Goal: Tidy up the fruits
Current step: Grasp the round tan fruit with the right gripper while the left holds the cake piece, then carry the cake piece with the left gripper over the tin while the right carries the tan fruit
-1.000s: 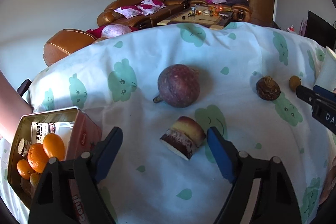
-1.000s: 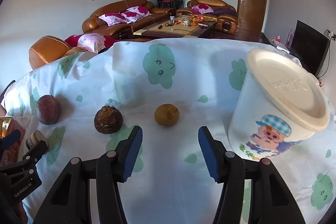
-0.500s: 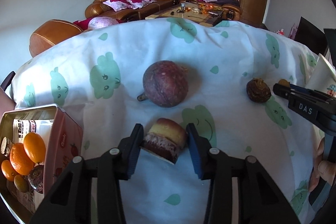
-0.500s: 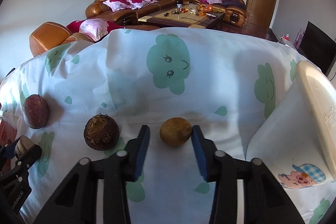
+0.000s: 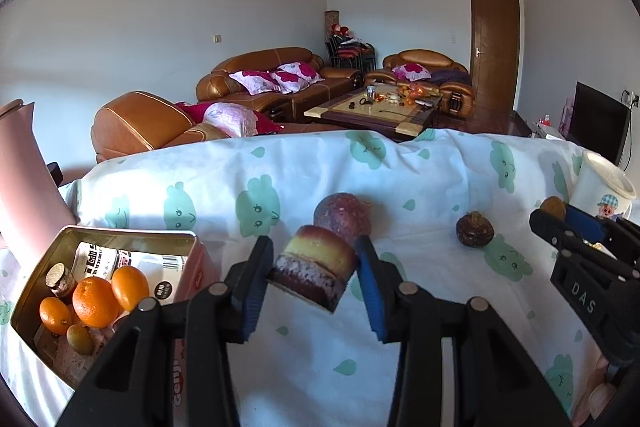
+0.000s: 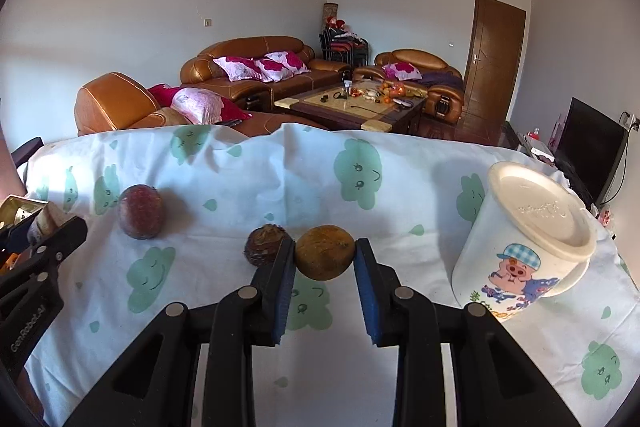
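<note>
My left gripper (image 5: 314,267) is shut on a cut fruit wedge (image 5: 314,267) with yellow-red skin and a dark purple-white face, held above the cloth. My right gripper (image 6: 325,255) is shut on a small round brown fruit (image 6: 325,253), lifted off the cloth; it also shows in the left wrist view (image 5: 553,207). A purple passion fruit (image 5: 342,217) lies on the cloth behind the wedge, also in the right wrist view (image 6: 141,211). A dark brown wrinkled fruit (image 5: 475,229) lies to the right, just left of my right gripper (image 6: 266,243). An open tin (image 5: 52,259) at the left holds oranges (image 5: 95,301).
A white lidded cup with a cartoon pig (image 6: 524,247) stands tilted at the right; it also shows in the left wrist view (image 5: 604,187). The table carries a white cloth with green prints (image 6: 360,167). Sofas and a coffee table stand beyond the far edge.
Both grippers have closed on their fruits and risen off the cloth: the left with the cut wedge, the right with the round brown fruit. Both views now show more of the room.
</note>
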Action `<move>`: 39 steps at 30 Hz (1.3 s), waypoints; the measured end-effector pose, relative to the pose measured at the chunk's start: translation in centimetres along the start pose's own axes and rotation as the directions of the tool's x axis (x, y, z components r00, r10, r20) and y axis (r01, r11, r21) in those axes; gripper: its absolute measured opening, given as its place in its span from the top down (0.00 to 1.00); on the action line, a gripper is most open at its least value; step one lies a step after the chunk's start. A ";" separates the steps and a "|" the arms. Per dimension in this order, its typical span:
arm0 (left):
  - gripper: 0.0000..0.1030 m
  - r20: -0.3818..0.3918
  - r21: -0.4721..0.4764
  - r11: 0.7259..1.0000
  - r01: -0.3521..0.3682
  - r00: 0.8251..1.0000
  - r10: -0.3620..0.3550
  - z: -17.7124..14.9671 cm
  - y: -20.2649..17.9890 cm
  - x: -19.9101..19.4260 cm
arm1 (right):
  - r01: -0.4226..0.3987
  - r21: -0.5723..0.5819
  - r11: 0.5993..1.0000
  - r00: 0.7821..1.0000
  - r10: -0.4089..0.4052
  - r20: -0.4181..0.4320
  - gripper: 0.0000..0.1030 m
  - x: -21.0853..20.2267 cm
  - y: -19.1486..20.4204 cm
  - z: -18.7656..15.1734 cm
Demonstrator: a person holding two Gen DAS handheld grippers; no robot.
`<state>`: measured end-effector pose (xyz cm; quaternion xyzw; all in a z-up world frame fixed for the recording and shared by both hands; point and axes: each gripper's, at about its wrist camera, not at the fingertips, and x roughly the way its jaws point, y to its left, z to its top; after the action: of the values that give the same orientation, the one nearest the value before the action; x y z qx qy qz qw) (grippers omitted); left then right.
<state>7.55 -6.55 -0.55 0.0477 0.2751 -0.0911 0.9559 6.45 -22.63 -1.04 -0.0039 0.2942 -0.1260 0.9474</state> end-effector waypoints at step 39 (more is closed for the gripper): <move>0.57 0.051 -0.047 0.999 -0.014 0.999 0.016 -2.6 5.9 -5.9 | -0.113 -0.024 0.993 0.991 0.114 0.064 0.69 -8.6 9.2 -3.1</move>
<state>2.49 0.43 0.61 0.0250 0.2521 -0.0787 0.9642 0.07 -11.42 0.48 -0.0007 0.2642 -0.0687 0.9620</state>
